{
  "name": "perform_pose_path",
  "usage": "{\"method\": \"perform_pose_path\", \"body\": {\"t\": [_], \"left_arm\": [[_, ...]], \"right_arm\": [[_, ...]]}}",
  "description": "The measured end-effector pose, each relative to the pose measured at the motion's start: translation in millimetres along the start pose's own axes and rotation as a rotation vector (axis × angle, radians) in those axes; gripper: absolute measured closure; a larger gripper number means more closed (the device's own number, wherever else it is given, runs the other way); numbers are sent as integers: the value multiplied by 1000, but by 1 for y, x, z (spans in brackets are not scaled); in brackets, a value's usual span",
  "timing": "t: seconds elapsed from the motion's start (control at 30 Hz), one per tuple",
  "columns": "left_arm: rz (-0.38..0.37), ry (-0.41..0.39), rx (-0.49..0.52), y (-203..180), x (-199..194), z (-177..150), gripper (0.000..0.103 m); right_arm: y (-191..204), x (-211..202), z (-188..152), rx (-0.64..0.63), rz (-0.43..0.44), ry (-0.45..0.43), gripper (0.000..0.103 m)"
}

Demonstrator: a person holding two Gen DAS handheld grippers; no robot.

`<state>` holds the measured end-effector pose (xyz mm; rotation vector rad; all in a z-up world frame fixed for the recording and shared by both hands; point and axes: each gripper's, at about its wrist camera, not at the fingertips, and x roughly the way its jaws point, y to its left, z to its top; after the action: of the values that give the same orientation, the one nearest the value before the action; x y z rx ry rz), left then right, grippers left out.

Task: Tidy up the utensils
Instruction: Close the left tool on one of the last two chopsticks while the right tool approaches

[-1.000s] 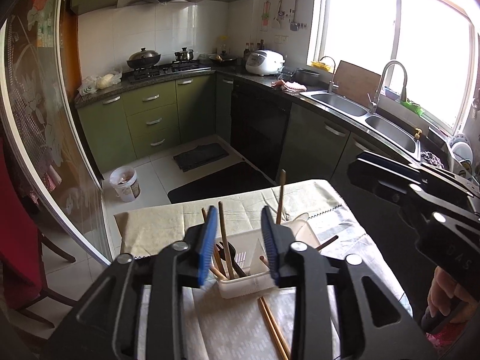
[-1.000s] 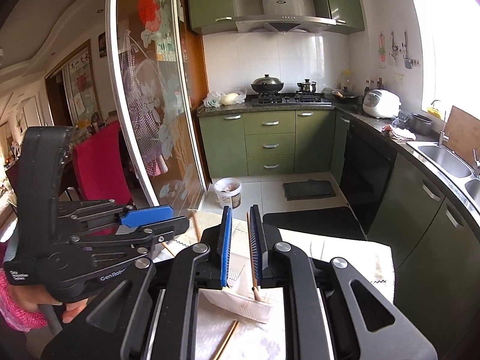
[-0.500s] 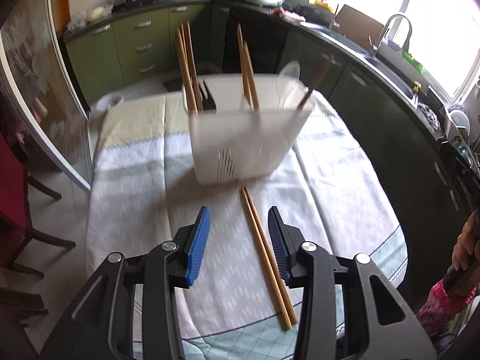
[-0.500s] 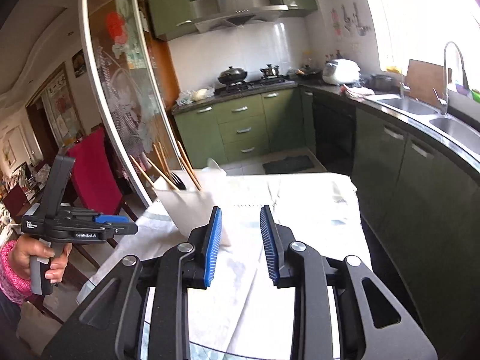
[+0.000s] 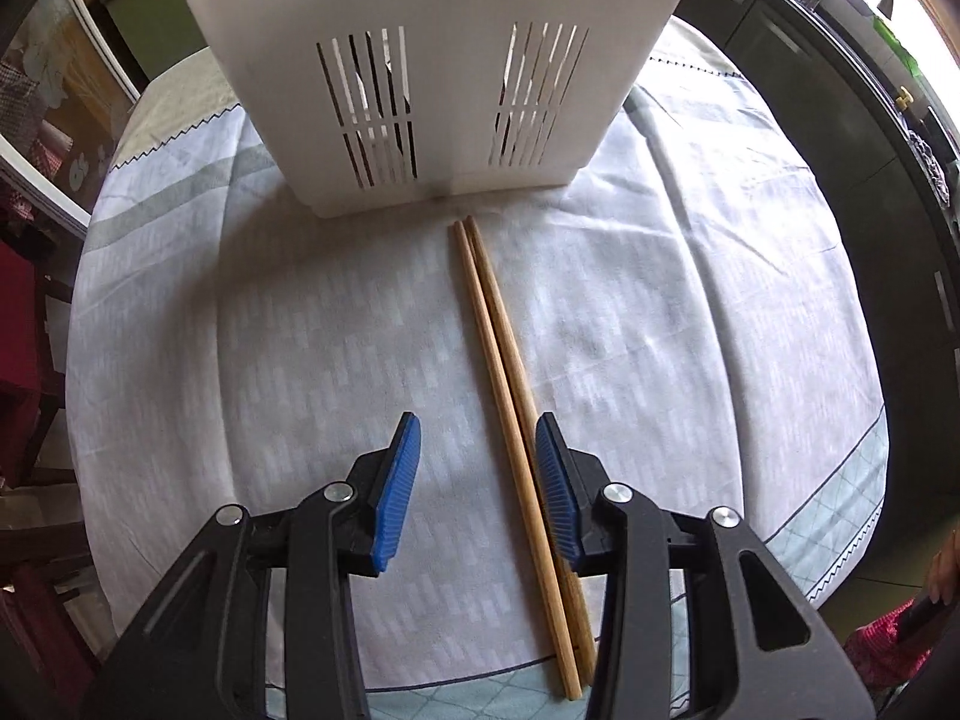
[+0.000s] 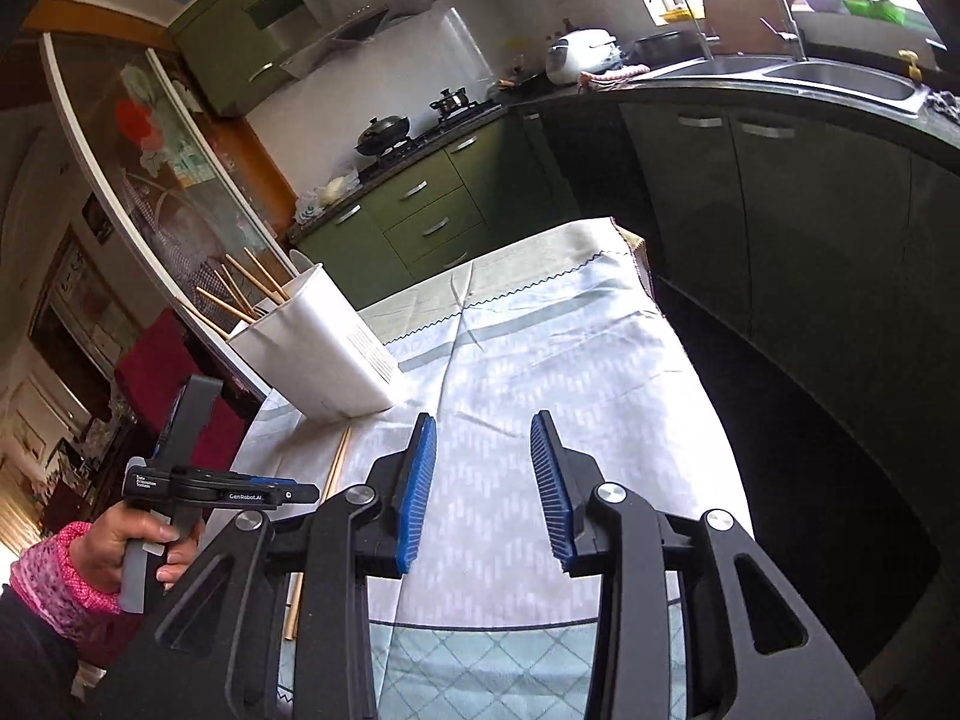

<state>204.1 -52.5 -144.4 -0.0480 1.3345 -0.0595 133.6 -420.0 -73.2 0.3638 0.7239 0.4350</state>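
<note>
Both hand-held grippers gape apart: the left hand-held gripper straddles the chopsticks before the white caddy; the right hand-held gripper hangs beside it.

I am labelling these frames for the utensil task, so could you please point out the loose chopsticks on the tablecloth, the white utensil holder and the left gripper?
chopsticks (image 5: 501, 354), left wrist view, mid-shaft of the pair.
white utensil holder (image 6: 312, 354), right wrist view, its side wall.
left gripper (image 5: 477, 483), left wrist view, midway between its fingertips.
</note>
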Motion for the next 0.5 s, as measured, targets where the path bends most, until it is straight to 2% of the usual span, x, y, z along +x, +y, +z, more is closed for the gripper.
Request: {"method": "perform_pose_path", "body": {"t": [0.2, 0.5], "left_arm": [[42, 22, -5, 2, 9, 3, 65], [73, 33, 19, -3, 21, 10, 65]], "right_arm": [[-16, -3, -1, 56, 47, -8, 69], [-11, 9, -8, 77, 58, 26, 68]]}}
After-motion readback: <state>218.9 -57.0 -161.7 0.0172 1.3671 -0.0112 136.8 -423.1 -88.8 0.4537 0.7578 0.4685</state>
